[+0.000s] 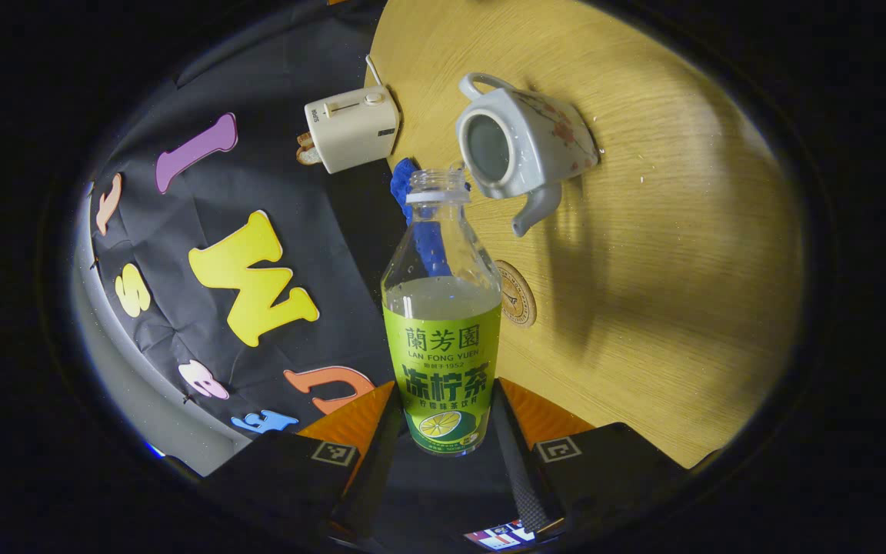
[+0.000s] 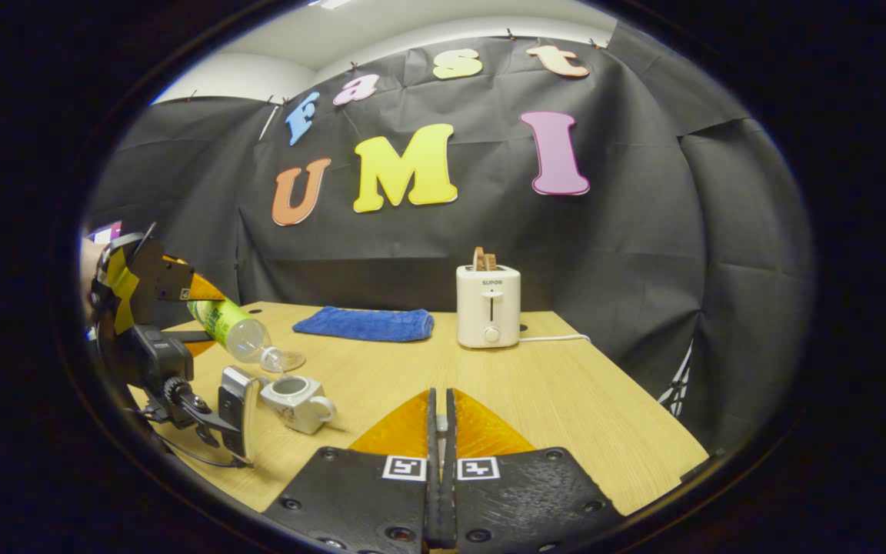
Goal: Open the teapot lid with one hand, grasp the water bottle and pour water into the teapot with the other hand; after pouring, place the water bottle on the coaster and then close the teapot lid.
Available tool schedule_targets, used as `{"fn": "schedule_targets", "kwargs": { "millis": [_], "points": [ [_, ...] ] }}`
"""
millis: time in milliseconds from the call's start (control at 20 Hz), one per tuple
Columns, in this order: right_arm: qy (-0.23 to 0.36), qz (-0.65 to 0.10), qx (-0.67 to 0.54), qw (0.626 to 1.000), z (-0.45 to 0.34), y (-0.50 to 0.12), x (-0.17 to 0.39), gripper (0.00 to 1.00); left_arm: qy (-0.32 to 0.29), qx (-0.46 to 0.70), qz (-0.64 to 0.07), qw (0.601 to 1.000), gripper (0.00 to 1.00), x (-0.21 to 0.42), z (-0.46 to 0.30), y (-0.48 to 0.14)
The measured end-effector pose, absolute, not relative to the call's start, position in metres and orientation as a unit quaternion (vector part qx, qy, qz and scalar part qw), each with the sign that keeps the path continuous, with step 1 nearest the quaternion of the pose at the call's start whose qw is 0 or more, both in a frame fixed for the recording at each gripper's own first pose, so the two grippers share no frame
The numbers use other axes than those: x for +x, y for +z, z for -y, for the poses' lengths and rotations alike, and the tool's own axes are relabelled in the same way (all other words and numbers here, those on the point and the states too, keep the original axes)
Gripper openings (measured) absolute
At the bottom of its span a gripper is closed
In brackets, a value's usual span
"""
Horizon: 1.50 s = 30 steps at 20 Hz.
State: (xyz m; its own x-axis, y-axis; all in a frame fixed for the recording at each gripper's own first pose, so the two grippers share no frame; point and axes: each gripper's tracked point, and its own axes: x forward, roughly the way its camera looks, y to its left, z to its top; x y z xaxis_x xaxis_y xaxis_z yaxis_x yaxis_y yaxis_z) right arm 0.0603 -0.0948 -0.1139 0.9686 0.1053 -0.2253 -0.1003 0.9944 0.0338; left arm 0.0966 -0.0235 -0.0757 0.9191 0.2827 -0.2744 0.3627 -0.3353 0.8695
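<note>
The water bottle (image 1: pixel 443 338) is tipping mouth-first over the open teapot (image 1: pixel 520 146), its neck hanging just above the pot's opening; in the right gripper view the bottle (image 2: pixel 231 327) is leaning down toward the teapot (image 2: pixel 297 400) near the table's left edge. The left gripper (image 1: pixel 447 419) is pinching the bottle's labelled body between both fingers. The bottle is uncapped and roughly half full of pale liquid; how much the teapot is holding cannot be told. The lid is already off, so pouring appears to be the step in hand. The right gripper (image 2: pixel 441 438) is hanging well apart over the wooden table (image 2: pixel 566 400), its fingers pressed together on something thin, probably the lid, though that cannot be made out. Still ahead: standing the bottle on the coaster (image 1: pixel 518 293), lying just beside it, and re-lidding the pot. Farther back, a blue towel (image 2: pixel 364 323) and a toaster (image 2: pixel 488 306) are sitting.
</note>
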Motion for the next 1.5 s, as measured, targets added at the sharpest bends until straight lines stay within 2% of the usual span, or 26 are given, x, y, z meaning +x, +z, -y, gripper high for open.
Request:
{"fn": "schedule_targets", "kwargs": {
  "millis": [1050, 1500],
  "points": [
    [0.054, -0.110, 0.020, 0.992, 0.099, -0.112, 0.057, 0.00, 0.010, 0.893, -0.121, 0.434, 0.70, 0.104, 0.045, -0.030],
    [0.055, -0.107, 0.024, 0.992, 0.100, -0.111, 0.056, 0.00, 0.006, 0.901, -0.119, 0.416, 0.67, 0.101, 0.050, -0.029]
  ]
}}
